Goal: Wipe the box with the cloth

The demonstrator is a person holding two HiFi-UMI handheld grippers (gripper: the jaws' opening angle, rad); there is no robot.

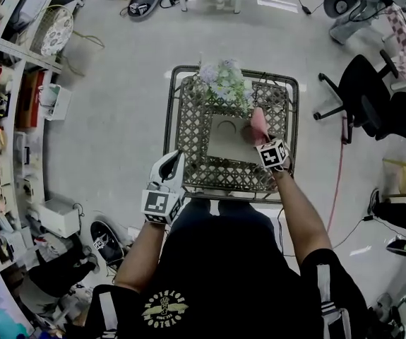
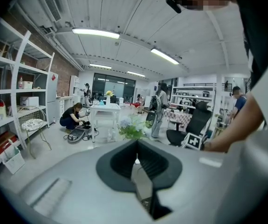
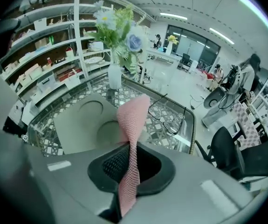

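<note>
The right tongs (image 3: 133, 158) are clamped on the pink cloth (image 3: 134, 118) above the beige box (image 1: 225, 138) on the lattice surface (image 1: 188, 162), while the left tongs (image 2: 136, 164) are closed and empty.

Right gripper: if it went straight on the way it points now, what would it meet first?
Probably the beige box, reached first by the pink cloth that the right gripper holds; depth is unclear.
</note>
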